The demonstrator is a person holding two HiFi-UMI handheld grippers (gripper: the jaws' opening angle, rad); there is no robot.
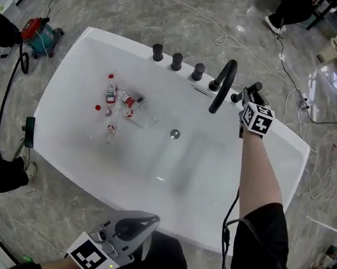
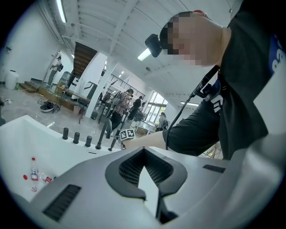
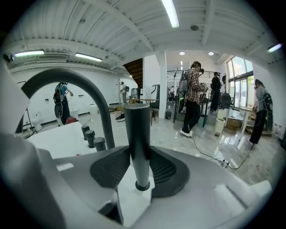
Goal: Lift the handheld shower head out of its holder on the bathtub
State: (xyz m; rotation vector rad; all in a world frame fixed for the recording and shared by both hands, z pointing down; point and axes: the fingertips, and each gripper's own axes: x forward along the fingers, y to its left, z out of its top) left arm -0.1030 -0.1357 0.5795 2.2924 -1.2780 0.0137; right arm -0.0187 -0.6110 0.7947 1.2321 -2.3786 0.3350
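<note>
The handheld shower head [image 1: 252, 90] is a dark cylinder standing upright in its holder on the white bathtub's [image 1: 71, 75] far rim, right of the arched black spout [image 1: 224, 83]. My right gripper [image 1: 247, 102] reaches to it from the near side. In the right gripper view the shower head [image 3: 137, 129] stands between the two pads, which close against its sides, so the right gripper [image 3: 137, 157] is shut on it. Its foot sits in a dark ring [image 3: 142, 185]. My left gripper [image 1: 148, 220] hangs over the tub's near rim, shut and holding nothing [image 2: 143, 152].
Three black knobs [image 1: 177, 61] line the rim left of the spout [image 3: 80, 82]. Several small bottles [image 1: 120, 103] lie in the tub near the drain [image 1: 174, 134]. A red vacuum [image 1: 37, 30] and cables [image 1: 248, 43] sit on the marble floor. People stand farther back [image 3: 192, 94].
</note>
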